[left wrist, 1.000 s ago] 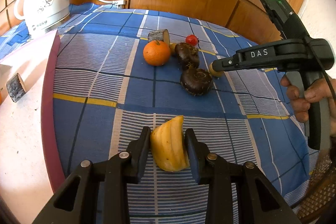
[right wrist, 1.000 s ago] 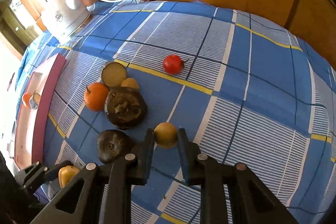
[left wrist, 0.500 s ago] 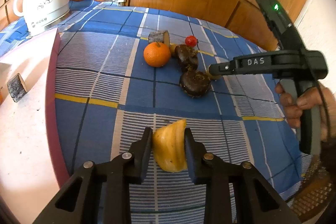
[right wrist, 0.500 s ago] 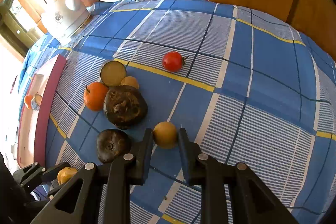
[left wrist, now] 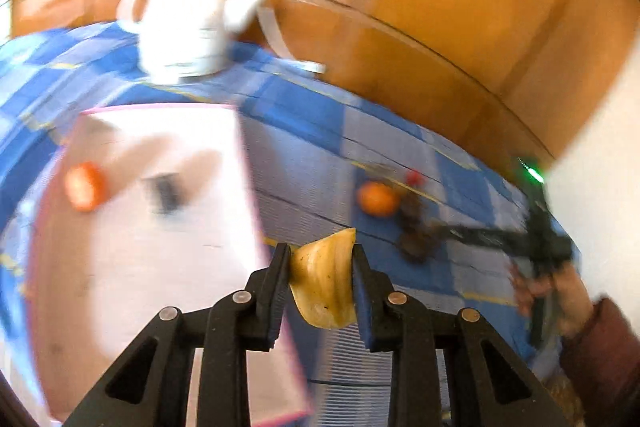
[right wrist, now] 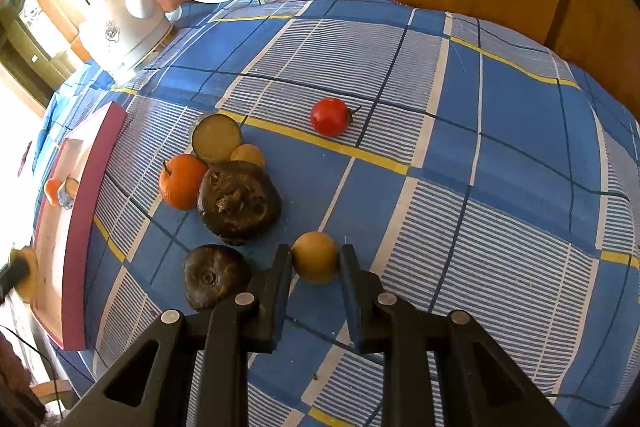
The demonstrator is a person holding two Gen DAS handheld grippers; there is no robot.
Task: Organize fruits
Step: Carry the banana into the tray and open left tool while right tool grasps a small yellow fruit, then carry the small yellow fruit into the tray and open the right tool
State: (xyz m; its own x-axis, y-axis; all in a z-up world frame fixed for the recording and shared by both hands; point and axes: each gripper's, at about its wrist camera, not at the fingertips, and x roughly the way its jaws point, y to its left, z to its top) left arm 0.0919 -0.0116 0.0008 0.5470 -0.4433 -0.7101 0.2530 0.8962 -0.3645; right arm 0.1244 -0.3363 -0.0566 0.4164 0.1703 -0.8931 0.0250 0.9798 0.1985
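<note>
My left gripper (left wrist: 320, 259) is shut on a yellow banana piece (left wrist: 325, 281) and holds it in the air near the right edge of a white tray with a pink rim (left wrist: 244, 163). The left wrist view is blurred by motion. My right gripper (right wrist: 315, 259) has its fingers around a small yellow-brown round fruit (right wrist: 315, 255) lying on the blue checked cloth (right wrist: 500, 155). Beside it lie two dark brown fruits (right wrist: 238, 203), an orange (right wrist: 182, 181), a round cut slice (right wrist: 216, 138) and a red tomato (right wrist: 329, 116).
A white kettle (right wrist: 124, 35) with a cord stands at the back left of the table. The tray (right wrist: 76, 211) holds an orange piece (left wrist: 85, 185) and a small dark piece (left wrist: 166, 189). Wooden panels rise behind the table.
My left gripper has lifted the banana piece and swung fast to the left, toward the tray. My right gripper has edged forward around the small round fruit.
</note>
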